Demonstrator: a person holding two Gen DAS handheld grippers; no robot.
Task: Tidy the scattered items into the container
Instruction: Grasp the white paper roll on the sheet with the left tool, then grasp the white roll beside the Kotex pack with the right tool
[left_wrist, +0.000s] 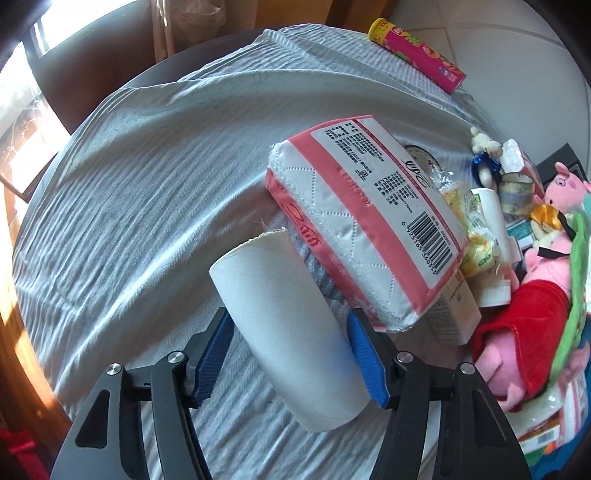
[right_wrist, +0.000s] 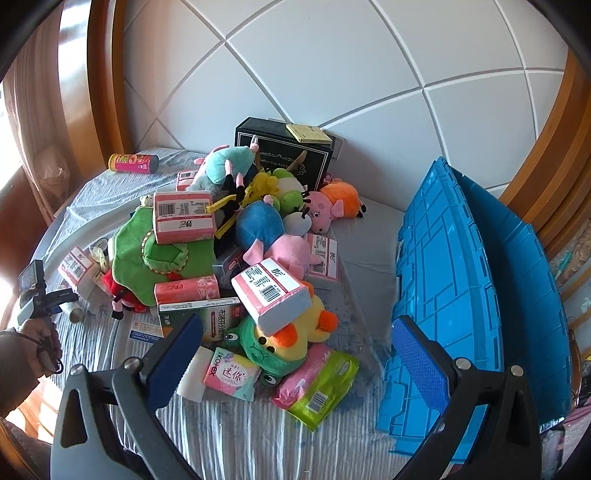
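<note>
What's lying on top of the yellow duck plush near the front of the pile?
A pink-and-white tissue pack rests tilted on the yellow duck plush, barcode up, covering the top of its head. A green frog plush lies against its front. What sits beneath the duck is hidden.

- Your table (left_wrist: 122, 177) wears a wrinkled grey-striped cloth (right_wrist: 236, 435).
- A pink snack can (left_wrist: 419, 55) lies at one o'clock.
- A white roll (left_wrist: 291, 332) lies at six.
</note>
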